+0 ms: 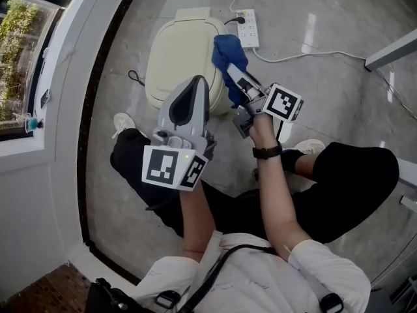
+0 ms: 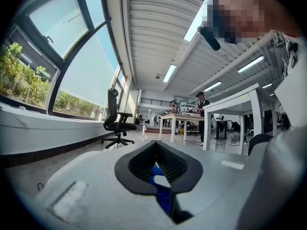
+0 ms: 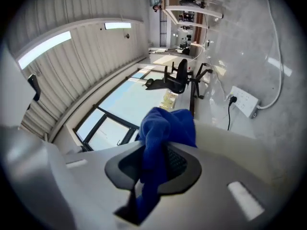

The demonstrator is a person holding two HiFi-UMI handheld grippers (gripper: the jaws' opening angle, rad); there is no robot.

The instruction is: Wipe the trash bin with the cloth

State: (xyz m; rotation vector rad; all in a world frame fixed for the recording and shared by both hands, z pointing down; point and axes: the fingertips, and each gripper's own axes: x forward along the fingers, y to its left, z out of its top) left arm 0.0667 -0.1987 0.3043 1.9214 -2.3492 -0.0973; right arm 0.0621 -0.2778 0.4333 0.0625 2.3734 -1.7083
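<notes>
Blue cloth (image 1: 229,54) clenched in right tongs (image 1: 230,72), held at cream trash bin (image 1: 176,51) edge for wiping — left tongs (image 1: 199,85) closed, empty, over the lid, probably steadying.

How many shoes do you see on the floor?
2. One white shoe sits below-left of the trash bin; the other shoe is at right, beside the black trouser leg.
</notes>
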